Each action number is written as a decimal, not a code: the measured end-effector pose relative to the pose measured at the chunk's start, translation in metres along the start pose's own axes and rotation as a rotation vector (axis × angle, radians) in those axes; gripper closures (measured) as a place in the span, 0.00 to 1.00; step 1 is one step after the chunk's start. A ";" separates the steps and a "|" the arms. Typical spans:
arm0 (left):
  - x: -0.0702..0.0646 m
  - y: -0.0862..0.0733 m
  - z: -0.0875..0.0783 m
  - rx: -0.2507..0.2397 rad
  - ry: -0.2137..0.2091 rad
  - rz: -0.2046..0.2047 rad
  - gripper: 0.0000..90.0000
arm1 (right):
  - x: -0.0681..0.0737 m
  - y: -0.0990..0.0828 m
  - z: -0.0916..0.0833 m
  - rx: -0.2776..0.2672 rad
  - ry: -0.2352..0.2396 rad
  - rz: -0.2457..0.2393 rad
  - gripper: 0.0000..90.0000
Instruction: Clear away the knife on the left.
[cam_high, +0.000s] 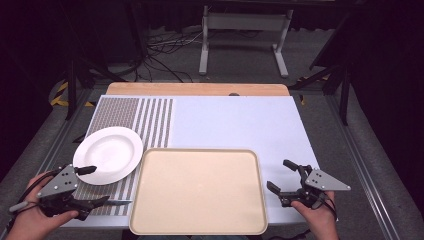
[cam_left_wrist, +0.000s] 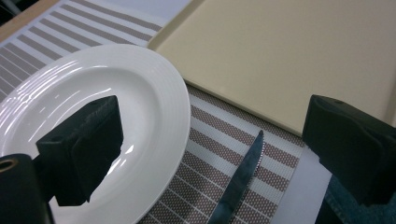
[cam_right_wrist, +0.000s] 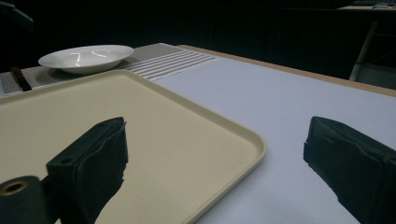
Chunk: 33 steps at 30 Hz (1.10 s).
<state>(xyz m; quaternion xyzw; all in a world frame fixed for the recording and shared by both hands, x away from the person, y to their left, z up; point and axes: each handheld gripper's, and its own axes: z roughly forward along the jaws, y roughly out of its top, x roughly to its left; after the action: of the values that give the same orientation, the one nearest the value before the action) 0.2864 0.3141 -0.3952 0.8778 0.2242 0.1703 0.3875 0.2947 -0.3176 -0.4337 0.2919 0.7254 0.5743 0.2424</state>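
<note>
A white plate (cam_high: 107, 154) rests on a striped placemat (cam_high: 150, 120) at the table's left. A beige tray (cam_high: 197, 190) lies at the front centre with nothing on it. A table knife (cam_high: 117, 202) lies on the mat between plate and tray, blade toward the tray. My left gripper (cam_high: 97, 185) is open at the front left; in the left gripper view (cam_left_wrist: 217, 140) one jaw hangs over the plate (cam_left_wrist: 93, 93) and the knife (cam_left_wrist: 243, 177) lies between the jaws. My right gripper (cam_high: 280, 175) is open just right of the tray, with nothing in it (cam_right_wrist: 219, 158).
The table's right and far parts are a bare white surface (cam_high: 240, 125) with a wooden strip (cam_high: 197, 89) along the far edge. Behind the table, cables and a white metal stand (cam_high: 245, 40) are on the floor. The tray's rim (cam_right_wrist: 252, 140) lies close to my right gripper's jaws.
</note>
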 end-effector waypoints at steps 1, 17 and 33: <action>0.000 0.000 0.001 0.011 -0.002 0.000 0.07 | 0.000 0.000 0.000 -0.003 0.001 -0.002 0.08; 0.010 0.006 0.002 0.208 -0.082 0.075 0.10 | 0.000 -0.001 0.001 0.007 0.009 -0.007 0.07; 0.012 0.006 0.011 0.446 -0.163 0.187 0.23 | 0.001 -0.001 0.002 0.009 0.015 -0.008 0.07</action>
<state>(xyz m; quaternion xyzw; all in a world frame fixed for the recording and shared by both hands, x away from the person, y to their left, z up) 0.3030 0.3101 -0.3963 0.9694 0.1419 0.0804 0.1834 0.2947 -0.3158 -0.4352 0.2857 0.7310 0.5721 0.2382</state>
